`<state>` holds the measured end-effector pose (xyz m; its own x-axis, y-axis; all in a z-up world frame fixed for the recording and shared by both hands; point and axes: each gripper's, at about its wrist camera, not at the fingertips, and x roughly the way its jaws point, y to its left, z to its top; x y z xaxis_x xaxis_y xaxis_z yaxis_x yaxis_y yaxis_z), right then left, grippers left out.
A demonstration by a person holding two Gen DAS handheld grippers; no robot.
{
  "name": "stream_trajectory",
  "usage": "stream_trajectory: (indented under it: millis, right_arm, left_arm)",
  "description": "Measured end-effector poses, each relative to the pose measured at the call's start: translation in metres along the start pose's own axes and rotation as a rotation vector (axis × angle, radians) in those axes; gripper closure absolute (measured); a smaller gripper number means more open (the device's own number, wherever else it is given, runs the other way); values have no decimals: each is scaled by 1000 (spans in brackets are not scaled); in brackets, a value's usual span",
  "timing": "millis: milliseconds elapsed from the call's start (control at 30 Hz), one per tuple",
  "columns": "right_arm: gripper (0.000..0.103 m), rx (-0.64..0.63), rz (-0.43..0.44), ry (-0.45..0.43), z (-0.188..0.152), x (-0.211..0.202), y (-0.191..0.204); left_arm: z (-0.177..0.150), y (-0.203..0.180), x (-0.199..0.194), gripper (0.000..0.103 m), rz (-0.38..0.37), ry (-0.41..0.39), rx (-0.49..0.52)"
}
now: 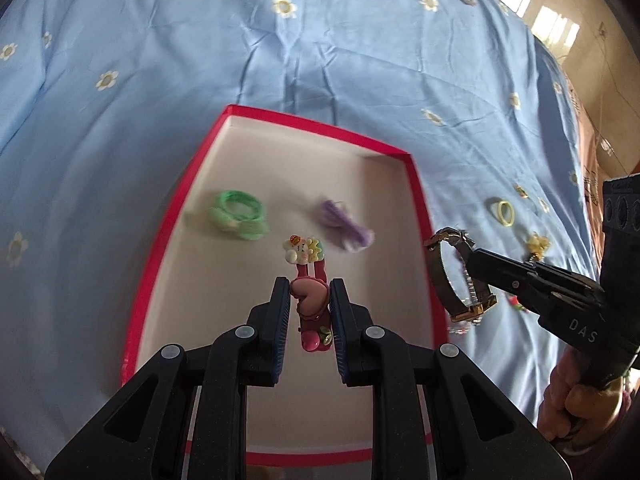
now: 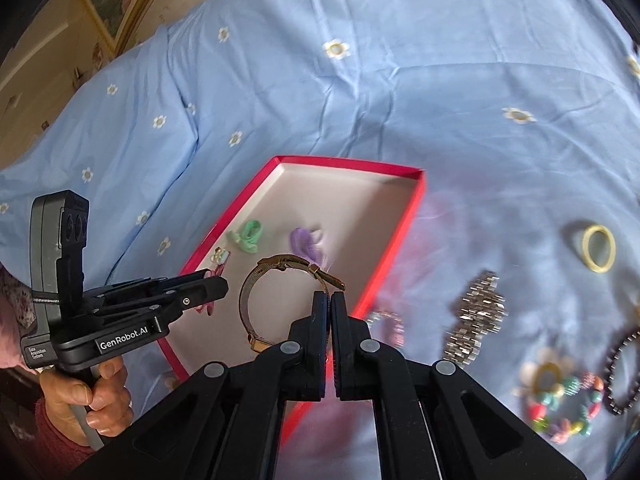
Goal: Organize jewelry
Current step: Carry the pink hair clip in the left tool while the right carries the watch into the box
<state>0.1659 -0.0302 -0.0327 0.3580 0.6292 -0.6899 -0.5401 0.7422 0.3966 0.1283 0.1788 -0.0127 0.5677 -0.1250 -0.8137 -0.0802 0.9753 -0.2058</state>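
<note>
From the left wrist camera, we look steeply down at a red box (image 1: 418, 184) with a pale floor, resting on a blue flowered bedsheet (image 1: 160, 60). Our left gripper (image 1: 310, 296) is clamped on a pink hair clip (image 1: 308, 292) with cartoon charms, held above the box. Inside the box lie a green hair tie (image 1: 238, 214) and a purple hair tie (image 1: 346, 226), both blurred. At right, our right gripper (image 1: 470, 258) reaches in from the side, angled downward, carrying a bronze mesh watch (image 1: 440, 272) just past the box's right rim. A hand (image 1: 568, 396) grips its handle.

From the right wrist camera, the right gripper (image 2: 331, 300) is pinched tight on the watch (image 2: 256, 280) strap, the loop hanging over the box (image 2: 400, 248). At left, the left gripper (image 2: 212, 286) points across the box's near edge, its handle in a hand (image 2: 92, 396). A yellow ring (image 2: 599, 248) and bracelets (image 2: 560, 404) lie on the sheet to the right.
</note>
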Motion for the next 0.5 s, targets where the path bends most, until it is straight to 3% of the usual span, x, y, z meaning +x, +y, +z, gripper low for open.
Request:
stream_trajectory:
  millis: [500]
  right_arm:
    - [101,-72,-30,84,4,54,24]
  left_arm:
    - [3,28,30,85,52,46,-35]
